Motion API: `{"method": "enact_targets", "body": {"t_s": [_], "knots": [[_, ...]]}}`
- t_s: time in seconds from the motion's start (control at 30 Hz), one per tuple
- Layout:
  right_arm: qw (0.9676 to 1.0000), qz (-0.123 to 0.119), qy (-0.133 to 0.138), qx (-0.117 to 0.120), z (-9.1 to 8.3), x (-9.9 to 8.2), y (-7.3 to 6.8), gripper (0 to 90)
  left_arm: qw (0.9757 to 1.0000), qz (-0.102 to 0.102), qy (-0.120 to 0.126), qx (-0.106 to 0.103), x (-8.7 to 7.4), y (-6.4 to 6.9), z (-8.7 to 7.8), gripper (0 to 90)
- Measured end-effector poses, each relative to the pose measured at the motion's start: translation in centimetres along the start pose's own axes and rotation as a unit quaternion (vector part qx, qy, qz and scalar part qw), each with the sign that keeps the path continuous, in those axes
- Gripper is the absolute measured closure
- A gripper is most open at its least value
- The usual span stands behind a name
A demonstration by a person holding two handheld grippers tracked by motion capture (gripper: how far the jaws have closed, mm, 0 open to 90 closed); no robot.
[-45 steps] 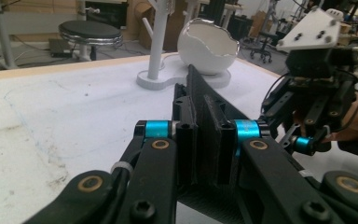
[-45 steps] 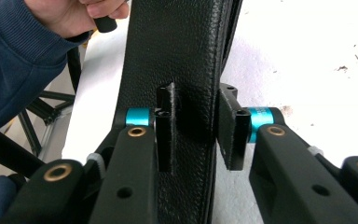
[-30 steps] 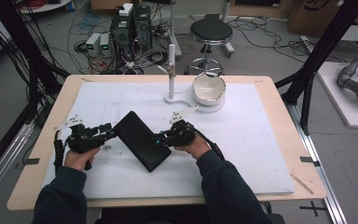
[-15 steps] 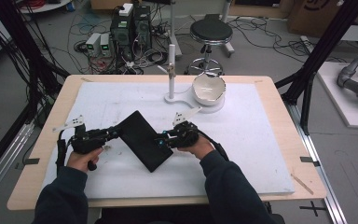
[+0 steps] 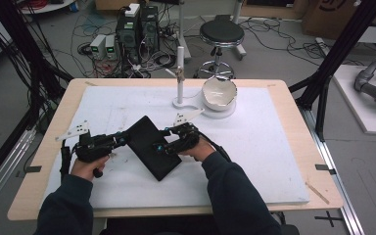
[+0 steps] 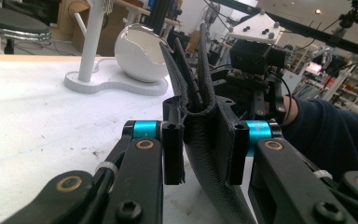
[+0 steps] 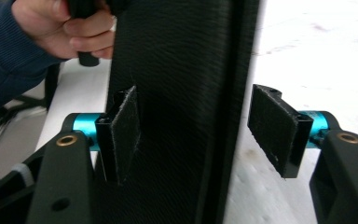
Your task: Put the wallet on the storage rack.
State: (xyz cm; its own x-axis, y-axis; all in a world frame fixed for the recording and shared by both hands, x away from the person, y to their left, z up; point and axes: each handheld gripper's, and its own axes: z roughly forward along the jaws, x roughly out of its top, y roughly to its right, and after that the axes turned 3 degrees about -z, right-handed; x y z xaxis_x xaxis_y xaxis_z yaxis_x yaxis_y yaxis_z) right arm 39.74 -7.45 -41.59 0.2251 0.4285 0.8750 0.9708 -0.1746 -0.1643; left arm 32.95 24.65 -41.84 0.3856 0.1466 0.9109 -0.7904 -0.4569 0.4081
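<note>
Jaws of the left gripper (image 6: 200, 149) clamp the black pouch (image 5: 152, 152) at its left corner, steadying it mid-table (image 5: 274, 147); the right gripper (image 7: 200, 135) has just been opening, pads clear of the fabric between them, likely to regrip.

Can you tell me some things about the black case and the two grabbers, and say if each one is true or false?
1. The left gripper pinches the black case. True.
2. The right gripper squeezes the case tight. False: its jaws have just been opening, and one pad stands clear of the case.
3. The white bowl sits on the floor. False: it sits on the table.
4. A white post stands beside the bowl. True.
</note>
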Motion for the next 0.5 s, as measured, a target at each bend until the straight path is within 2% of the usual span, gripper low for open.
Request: {"method": "enact_targets", "body": {"t_s": [0.03,0.07,0.1,0.13,0.17,0.2,0.23,0.27,0.3,0.33,0.37,0.5], "knots": [[0.9999,-0.008,-0.002,0.008,0.5,0.2,-0.2,34.6,0.9998,0.017,-0.002,0.009,0.1,0.2,0.0,73.9],[0.9999,-0.008,-0.002,0.008,0.5,0.2,-0.2,34.6,0.9998,0.017,-0.002,0.009,0.1,0.2,0.0,73.5],[0.9999,-0.006,-0.004,0.009,0.7,0.2,-0.1,37.7,0.9993,0.03,-0.004,0.022,0.1,0.4,0.1,72.6],[0.9999,-0.006,-0.004,0.009,0.7,0.2,-0.1,37.7,0.9993,0.03,-0.004,0.022,0.1,0.4,0.1,71.8],[0.9999,0.003,-0.003,0.01,0.3,0.2,0.1,46.4,0.9986,0.039,-0.007,0.034,0.1,0.5,0.2,70.5],[0.9999,0.003,-0.003,0.01,0.3,0.2,0.1,46.4,0.9986,0.039,-0.007,0.034,0.1,0.5,0.2,69.3],[0.9999,0.005,-0.001,0.016,-0.3,0.3,0.3,54.1,0.9972,0.043,-0.013,0.06,0.2,0.6,0.3,66.5],[0.9999,0.005,-0.001,0.016,-0.3,0.3,0.3,54.1,0.9972,0.043,-0.013,0.06,0.2,0.6,0.3,65.1],[0.9997,0.0,0.006,0.025,-0.8,0.4,0.4,59.7,0.9966,0.045,-0.015,0.067,0.2,0.6,0.4,64.1],[0.9997,0.0,0.006,0.025,-0.8,0.4,0.4,59.7,0.9964,0.046,-0.016,0.069,0.2,0.6,0.4,64.1],[0.9993,0.003,0.01,0.037,-1.2,0.4,0.2,62.3,0.9962,0.047,-0.017,0.071,0.1,0.7,0.4,63.5],[0.9986,0.005,0.017,0.051,-1.3,0.5,0.2,62.2,0.9958,0.05,-0.018,0.074,0.2,0.8,0.5,62.8]]}}
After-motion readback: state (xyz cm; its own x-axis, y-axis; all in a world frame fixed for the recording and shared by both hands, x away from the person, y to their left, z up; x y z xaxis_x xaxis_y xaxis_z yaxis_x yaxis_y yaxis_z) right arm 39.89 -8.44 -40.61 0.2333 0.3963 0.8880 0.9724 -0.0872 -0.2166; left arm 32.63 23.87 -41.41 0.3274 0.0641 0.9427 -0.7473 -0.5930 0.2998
